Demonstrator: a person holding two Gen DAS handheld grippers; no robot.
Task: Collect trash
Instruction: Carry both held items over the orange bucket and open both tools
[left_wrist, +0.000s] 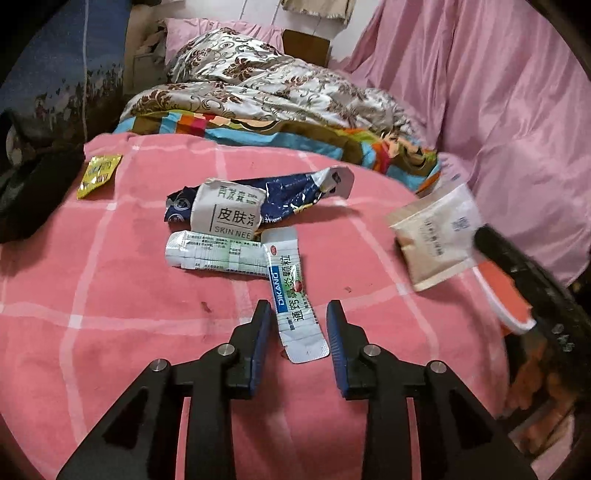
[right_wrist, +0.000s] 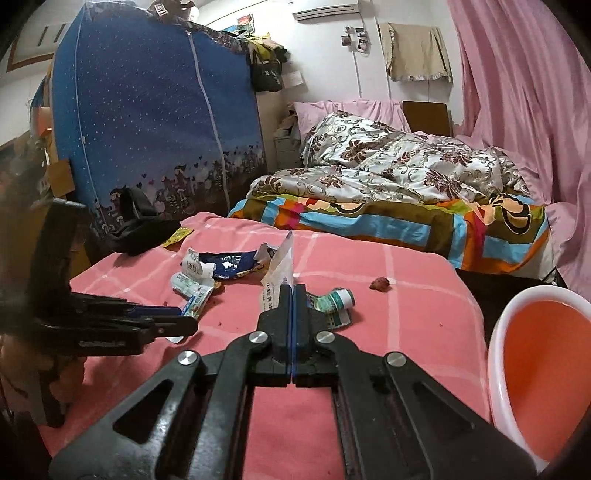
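Fingers of the left gripper (left_wrist: 299, 308) stand spread around the white sachet (left_wrist: 295, 295); the right gripper (right_wrist: 293, 291) pinches a beige packet (right_wrist: 279, 269). Orange basin (right_wrist: 546, 354) at three o'clock looks empty; most wrappers (left_wrist: 236, 210) remain.

Each camera looked low and close along its tool toward the quilt (left_wrist: 258, 88); both shared the pink blanket (right_wrist: 406, 280).

Bare blanket (left_wrist: 110, 295) left of wrappers (left_wrist: 236, 229)

Blue wardrobe (right_wrist: 147, 122), pink curtain (right_wrist: 517, 92)
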